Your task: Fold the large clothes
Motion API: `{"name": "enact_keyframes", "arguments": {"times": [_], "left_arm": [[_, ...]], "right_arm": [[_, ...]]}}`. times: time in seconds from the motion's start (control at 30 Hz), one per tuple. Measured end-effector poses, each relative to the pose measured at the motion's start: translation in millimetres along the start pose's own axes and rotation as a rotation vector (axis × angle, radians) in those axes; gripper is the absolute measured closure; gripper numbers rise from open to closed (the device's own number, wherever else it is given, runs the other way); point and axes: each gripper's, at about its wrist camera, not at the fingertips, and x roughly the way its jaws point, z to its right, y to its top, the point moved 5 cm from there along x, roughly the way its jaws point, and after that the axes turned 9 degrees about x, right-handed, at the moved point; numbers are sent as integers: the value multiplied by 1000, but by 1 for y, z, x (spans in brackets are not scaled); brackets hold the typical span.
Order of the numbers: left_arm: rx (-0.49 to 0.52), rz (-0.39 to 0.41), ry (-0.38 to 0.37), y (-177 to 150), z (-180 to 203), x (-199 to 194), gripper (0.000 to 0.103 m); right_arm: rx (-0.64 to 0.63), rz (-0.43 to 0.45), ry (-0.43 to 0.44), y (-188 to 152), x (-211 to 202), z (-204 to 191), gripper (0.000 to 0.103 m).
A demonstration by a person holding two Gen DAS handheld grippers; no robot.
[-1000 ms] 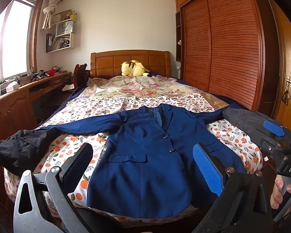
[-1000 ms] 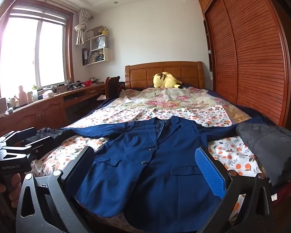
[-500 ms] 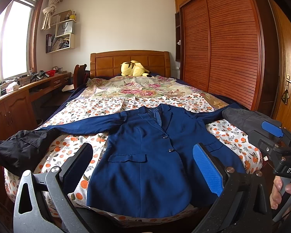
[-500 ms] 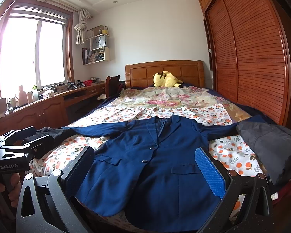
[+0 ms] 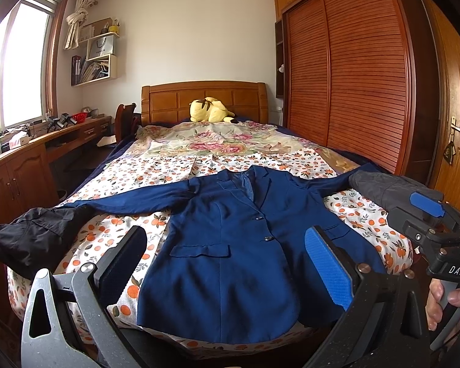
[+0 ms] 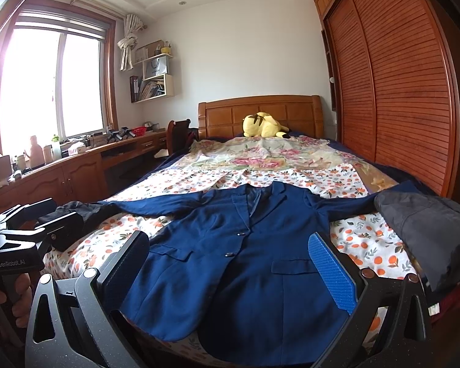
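**Ana:** Hovering at the foot of the bed, both tools are level and neither has touched cloth. The left hand-held gripper [image 5: 227,263] has its jaws spread wide with nothing between them, and the right hand-held gripper [image 6: 230,263] is just as wide and just as empty.

**Ben:** And the garment?

**Ana:** The navy blue buttoned suit jacket [image 5: 230,245] lies face up on the orange-print bed sheet [image 5: 104,233], straight ahead of both tools. Its long axis runs away from us, with the hem at the near edge and the collar toward the wooden headboard [image 5: 199,98]. The sleeves are thrown out to either side.

**Ben:** Which hand is nearer to what?

**Ana:** I'd judge the left tool closer to the left hem corner and the left sleeve, which reaches toward the crumpled black garment [image 5: 36,239]. The right tool faces the right hem, near the grey folded garment [image 6: 426,233] lying over the other cuff.

**Ben:** Any lettering?

**Ana:** "DAS" in white on the right tool's body, seen from the left camera. "GenRobot.AI", I think, on the left tool in the right camera; that print is small. The white paper bag [image 5: 102,47] on the wall shelf may read "HONOR", too tiny to be sure.
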Motion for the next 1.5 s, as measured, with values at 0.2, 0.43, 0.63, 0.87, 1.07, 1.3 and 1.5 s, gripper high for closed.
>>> {"name": "enact_keyframes", "arguments": {"times": [0.2, 0.43, 0.63, 0.87, 1.07, 1.3, 1.5], "left_arm": [[0, 2, 0, 2, 2, -2, 0], [0, 5, 1, 3, 3, -3, 0], [2, 10, 1, 9, 6, -8, 0], [1, 9, 1, 9, 7, -9, 0], [0, 8, 0, 10, 7, -10, 0], [1, 9, 0, 9, 7, -9, 0], [0, 9, -1, 8, 6, -9, 0]], "right_arm": [[0, 0, 1, 0, 0, 0, 0], [1, -1, 1, 0, 0, 0, 0], [1, 0, 0, 0, 0, 1, 0], [4, -2, 0, 0, -1, 0, 0], [5, -2, 0, 0, -2, 0, 0], [5, -3, 1, 0, -2, 1, 0], [5, -4, 1, 0, -2, 1, 0]]}}
